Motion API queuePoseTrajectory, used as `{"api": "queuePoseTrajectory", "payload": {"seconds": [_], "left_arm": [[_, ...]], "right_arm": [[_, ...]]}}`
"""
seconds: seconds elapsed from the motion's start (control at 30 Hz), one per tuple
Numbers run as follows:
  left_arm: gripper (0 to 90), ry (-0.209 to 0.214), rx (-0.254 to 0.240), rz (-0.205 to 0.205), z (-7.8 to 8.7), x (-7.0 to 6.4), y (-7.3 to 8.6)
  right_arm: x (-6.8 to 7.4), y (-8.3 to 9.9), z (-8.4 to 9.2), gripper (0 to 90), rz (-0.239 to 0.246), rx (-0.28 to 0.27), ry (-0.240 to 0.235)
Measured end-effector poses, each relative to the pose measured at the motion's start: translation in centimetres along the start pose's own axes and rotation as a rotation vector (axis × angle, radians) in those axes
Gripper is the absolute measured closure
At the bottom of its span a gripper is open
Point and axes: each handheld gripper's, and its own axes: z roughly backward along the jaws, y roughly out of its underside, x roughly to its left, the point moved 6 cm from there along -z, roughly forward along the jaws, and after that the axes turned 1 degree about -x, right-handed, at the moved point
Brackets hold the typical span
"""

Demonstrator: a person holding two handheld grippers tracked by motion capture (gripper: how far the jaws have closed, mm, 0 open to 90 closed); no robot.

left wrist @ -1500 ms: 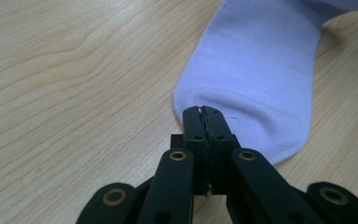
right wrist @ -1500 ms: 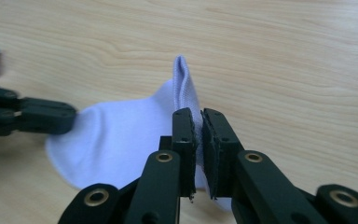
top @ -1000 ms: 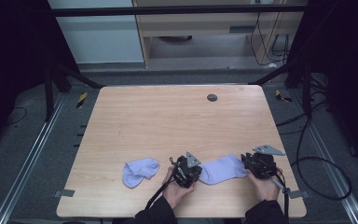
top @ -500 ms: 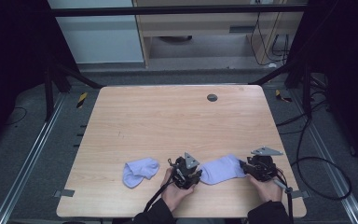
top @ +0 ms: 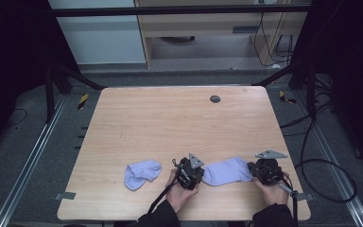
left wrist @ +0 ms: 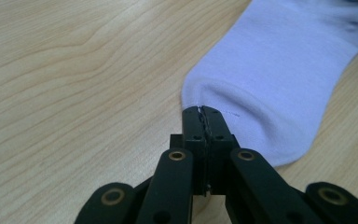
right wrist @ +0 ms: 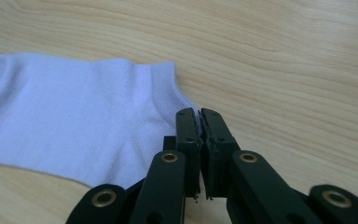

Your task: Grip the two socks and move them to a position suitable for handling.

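step: both ends of sock [top: 227,171] pinched, near right of worktop [top: 170,123] | left gripper [left wrist: 203,113] jaws just clamped on toe | right gripper [right wrist: 199,116] jaws just clamped on cuff | next: likely lift level, carry toward left sock [top: 142,173]

Sock [top: 227,171] between both grippers [top: 190,172] [top: 263,170]

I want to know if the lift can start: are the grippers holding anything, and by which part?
Yes, both hold the flat sock: the left gripper pinches its toe end, the right gripper its cuff edge. The other sock lies untouched.
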Motion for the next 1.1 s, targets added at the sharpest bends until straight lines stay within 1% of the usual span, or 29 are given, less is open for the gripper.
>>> {"api": "queuePoseTrajectory", "payload": {"seconds": [0.07, 0.1, 0.17, 0.23, 0.27, 0.37, 0.43, 0.5, 0.57, 0.63, 0.67, 0.7, 0.8, 0.9, 0.97, 1.1], "left_arm": [[88.9, 0.001, -0.004, 0.000, -0.3, 0.0, -0.2], [88.9, 0.000, -0.007, -0.005, -0.4, 0.1, -0.3], [88.6, -0.001, -0.007, -0.013, -0.6, 0.0, -0.4], [87.7, -0.002, -0.017, -0.017, -0.7, 0.0, -0.5], [85.9, -0.002, -0.026, -0.012, -0.6, 0.1, -0.6], [75.9, 0.004, -0.047, 0.001, -0.1, 0.3, -0.8], [71.0, 0.002, -0.053, -0.002, 0.5, 0.7, -1.0], [66.9, 0.004, -0.064, -0.002, 1.2, 1.1, -1.2], [62.2, 0.004, -0.077, 0.000, 2.0, 1.7, -1.4], [57.3, 0.007, -0.093, 0.005, 3.1, 2.5, -1.7], [55.2, 0.006, -0.099, 0.010, 3.7, 2.9, -1.8], [53.3, 0.004, -0.105, 0.012, 4.2, 3.3, -1.8], [49.5, -0.001, -0.127, 0.016, 5.6, 4.5, -2.0], [46.2, -0.028, -0.145, 0.015, 7.0, 5.7, -2.0], [45.1, -0.038, -0.153, 0.027, 7.8, 6.5, -2.0], [42.7, -0.061, -0.157, 0.027, 9.2, 7.9, -1.5]], "right_arm": [[0.2, 0.2, 0.7, 86.8, 0.004, -0.002, 0.009], [0.2, 0.4, 0.9, 86.8, 0.014, 0.001, 0.022], [0.3, 0.8, 1.0, 86.6, 0.021, 0.018, 0.037], [0.2, 1.1, 0.9, 86.0, 0.017, 0.033, 0.043], [0.1, 1.1, 0.8, 85.5, 0.018, 0.037, 0.045], [-0.1, 1.1, 0.9, 77.0, -0.001, 0.018, 0.056], [-0.2, 0.8, 1.1, 70.5, -0.014, -0.012, 0.059], [-0.2, 0.5, 1.4, 66.8, -0.034, -0.040, 0.053], [-0.2, 0.1, 1.7, 63.1, -0.034, -0.071, 0.054], [0.0, -0.3, 2.0, 59.1, -0.042, -0.098, 0.042], [0.0, -0.5, 2.1, 57.9, -0.033, -0.108, 0.035], [0.2, -0.7, 2.1, 56.4, -0.038, -0.116, 0.026], [0.7, -1.1, 2.2, 52.7, -0.024, -0.128, 0.007], [1.3, -1.7, 2.2, 48.8, -0.016, -0.143, -0.016], [1.8, -2.0, 2.2, 47.1, -0.007, -0.150, -0.037], [3.1, -2.9, 2.1, 44.0, 0.017, -0.160, -0.071]]}}
